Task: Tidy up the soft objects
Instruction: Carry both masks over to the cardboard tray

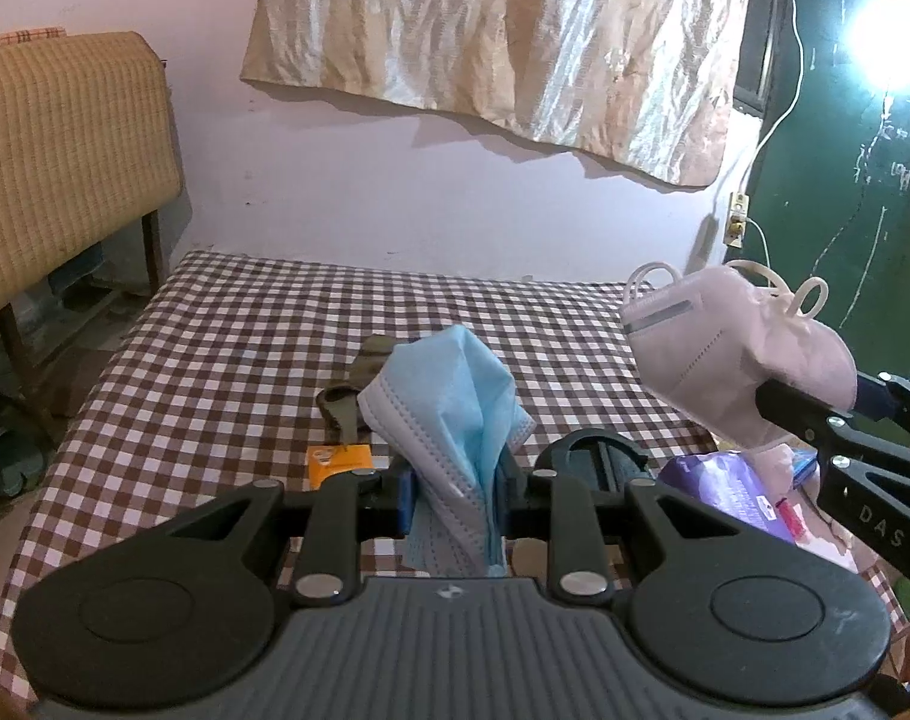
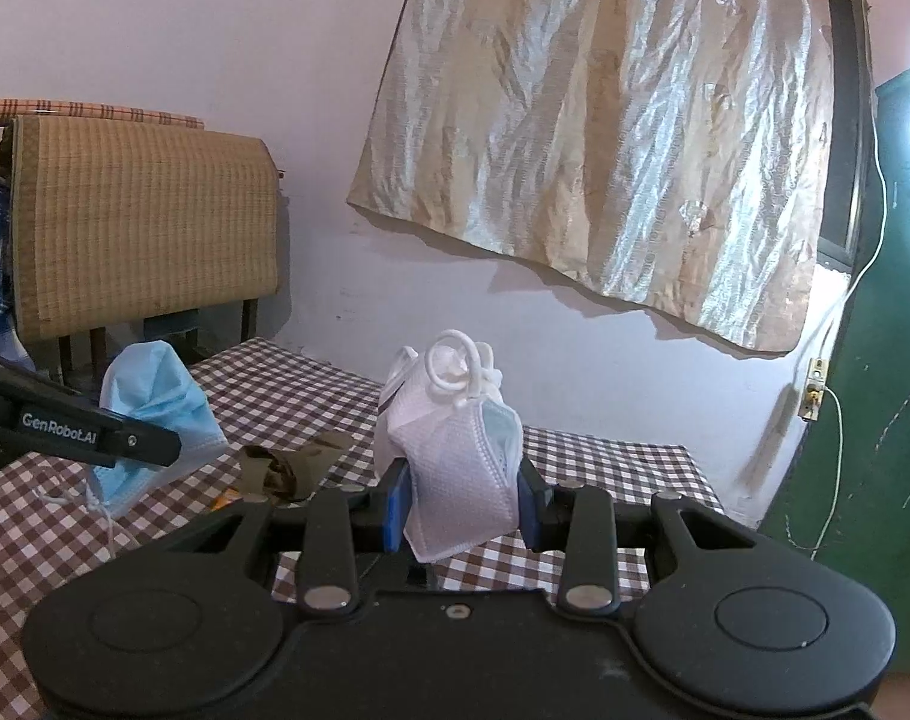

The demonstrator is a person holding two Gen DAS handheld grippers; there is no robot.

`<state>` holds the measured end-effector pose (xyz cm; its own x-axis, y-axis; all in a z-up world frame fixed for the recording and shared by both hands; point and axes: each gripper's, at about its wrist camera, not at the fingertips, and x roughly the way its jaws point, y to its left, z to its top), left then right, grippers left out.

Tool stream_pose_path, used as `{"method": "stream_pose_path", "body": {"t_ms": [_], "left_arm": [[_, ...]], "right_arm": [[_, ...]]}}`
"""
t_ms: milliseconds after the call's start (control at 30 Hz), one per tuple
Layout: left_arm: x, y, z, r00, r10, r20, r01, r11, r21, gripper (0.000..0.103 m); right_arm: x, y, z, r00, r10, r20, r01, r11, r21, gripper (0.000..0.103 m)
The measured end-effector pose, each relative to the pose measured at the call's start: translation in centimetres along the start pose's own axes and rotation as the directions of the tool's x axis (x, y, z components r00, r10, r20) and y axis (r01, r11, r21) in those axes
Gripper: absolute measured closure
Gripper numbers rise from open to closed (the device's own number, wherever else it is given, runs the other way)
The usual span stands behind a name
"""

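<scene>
Left gripper (image 1: 455, 495) sits at lower centre of the left wrist view, jaws pinching a blue mask (image 1: 455, 414). This mask stands upright, long axis vertical, peak tilted toward the upper left, above the checked tablecloth (image 1: 215, 348). Right gripper (image 2: 462, 507) sits at lower centre of the right wrist view, angled slightly downward, jaws pressed against a white mask (image 2: 455, 468). That mask stands upright between the pads, ear loops at its top, held clear of the cloth.
</scene>
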<state>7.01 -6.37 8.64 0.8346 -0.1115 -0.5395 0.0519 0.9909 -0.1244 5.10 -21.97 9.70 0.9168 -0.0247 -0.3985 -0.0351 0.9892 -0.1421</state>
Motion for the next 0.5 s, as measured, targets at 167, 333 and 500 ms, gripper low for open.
{"method": "stream_pose_path", "body": {"t_ms": [167,333,500], "left_arm": [[0.4,-0.7,0.2,1.0,-0.022,-0.001,0.022,1.0,0.008,0.076],[0.8,-1.6,0.2,0.999,-0.043,-0.003,0.043,0.999,0.016,0.076],[1.0,-2.7,0.2,0.998,-0.068,-0.006,0.068,0.997,0.031,0.076]], "right_arm": [[-0.2,-0.6,0.0,1.0,-0.017,0.0,0.017,1.0,0.003,0.06],[-0.2,-1.5,-0.1,0.999,-0.033,-0.003,0.033,0.999,0.004,0.06],[-0.3,-2.5,-0.4,0.998,-0.055,-0.007,0.055,0.998,0.009,0.06]]}}
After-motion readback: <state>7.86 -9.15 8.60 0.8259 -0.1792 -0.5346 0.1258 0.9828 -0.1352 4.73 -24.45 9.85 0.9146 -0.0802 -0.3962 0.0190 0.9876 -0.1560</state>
